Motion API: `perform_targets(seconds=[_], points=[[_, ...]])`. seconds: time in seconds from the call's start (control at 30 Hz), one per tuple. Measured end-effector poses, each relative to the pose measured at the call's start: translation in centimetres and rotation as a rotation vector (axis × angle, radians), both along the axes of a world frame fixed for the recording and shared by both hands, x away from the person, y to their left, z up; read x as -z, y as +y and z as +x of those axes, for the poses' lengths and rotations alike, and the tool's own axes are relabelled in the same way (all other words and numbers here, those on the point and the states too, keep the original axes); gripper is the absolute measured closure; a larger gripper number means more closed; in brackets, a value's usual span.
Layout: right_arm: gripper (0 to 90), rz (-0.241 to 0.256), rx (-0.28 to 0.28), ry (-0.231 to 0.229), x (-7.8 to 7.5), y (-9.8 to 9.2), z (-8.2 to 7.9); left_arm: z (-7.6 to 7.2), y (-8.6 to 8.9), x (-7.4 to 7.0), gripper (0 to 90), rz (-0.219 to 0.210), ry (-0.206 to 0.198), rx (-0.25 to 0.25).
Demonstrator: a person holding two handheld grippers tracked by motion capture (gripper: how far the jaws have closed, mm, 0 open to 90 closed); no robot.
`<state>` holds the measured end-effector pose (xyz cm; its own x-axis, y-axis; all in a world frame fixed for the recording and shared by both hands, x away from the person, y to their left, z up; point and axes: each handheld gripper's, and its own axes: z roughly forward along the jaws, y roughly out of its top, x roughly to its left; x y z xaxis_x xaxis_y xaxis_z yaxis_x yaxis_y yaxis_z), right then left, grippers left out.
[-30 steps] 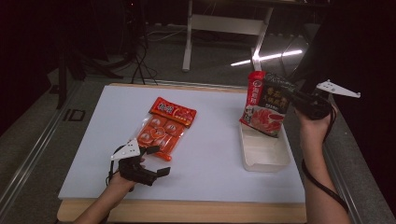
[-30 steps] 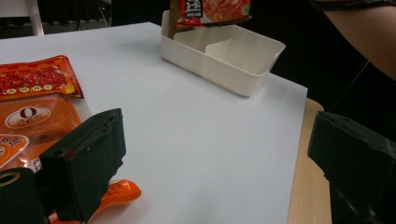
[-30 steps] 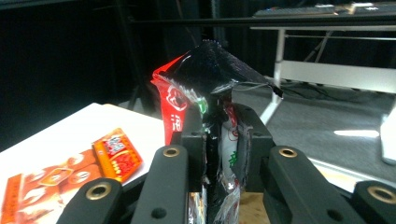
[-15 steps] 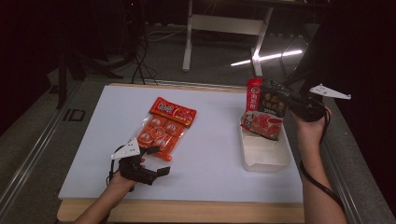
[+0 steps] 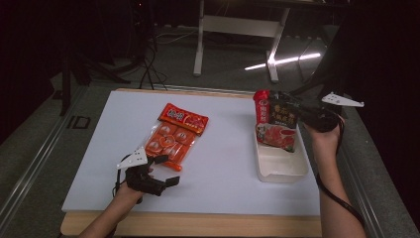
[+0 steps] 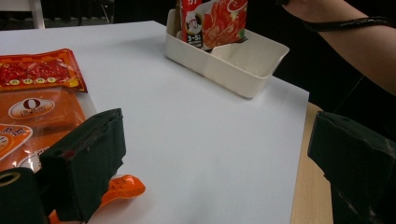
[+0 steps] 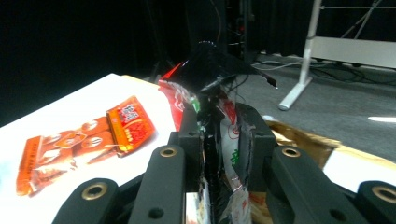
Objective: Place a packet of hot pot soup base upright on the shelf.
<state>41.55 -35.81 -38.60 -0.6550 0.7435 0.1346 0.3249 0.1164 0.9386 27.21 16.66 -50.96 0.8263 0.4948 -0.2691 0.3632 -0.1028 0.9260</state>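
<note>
A white desk [image 5: 223, 168] spans the frame's middle. At its right, a cream tray [image 5: 280, 166] holds the lower edge of an upright red-and-black food pouch [image 5: 276, 121], glossy, crinkled, printed with a red dish. The right hand-held gripper [image 5: 303, 115] is clamped on its upper edge. The left hand-held gripper [image 5: 166, 171], lower left, gapes wide, holding nothing.

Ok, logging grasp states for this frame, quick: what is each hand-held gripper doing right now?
Left hand-held gripper: open, holding nothing, beside the orange snack pack.
Right hand-held gripper: closed on the red sauce packet, held upright in the white tray.
</note>
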Motion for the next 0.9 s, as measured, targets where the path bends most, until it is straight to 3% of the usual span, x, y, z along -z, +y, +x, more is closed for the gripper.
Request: perform_targets(seconds=[0.13,0.3,0.4,0.5,0.6,0.83,0.9], points=[[72.6,-0.014,-0.015,0.02,0.9,0.2,0.0,0.0,0.1,0.1,4.8,0.001,0.003,-0.001],[72.3,0.022,0.018,0.013,1.6,-0.5,-0.4,0.1,0.1,0.2,4.8,0.0,0.007,-0.009],[71.6,0.009,0.038,0.01,1.8,-0.8,-0.7,0.1,0.1,0.2,4.8,0.001,0.008,-0.01],[71.1,0.0,0.055,0.037,2.7,-1.3,-0.9,0.1,0.2,0.3,4.8,0.005,0.007,-0.011],[70.0,0.035,0.064,0.045,3.3,-2.3,-1.3,0.2,0.3,0.3,4.9,0.002,0.01,-0.017],[59.4,-0.022,0.126,0.056,2.4,-2.6,-2.3,0.2,0.2,0.3,5.9,0.032,-0.014,-0.018],[52.8,0.015,0.123,0.041,2.0,-2.7,-2.7,0.3,0.2,0.3,5.9,0.037,-0.011,-0.02]])
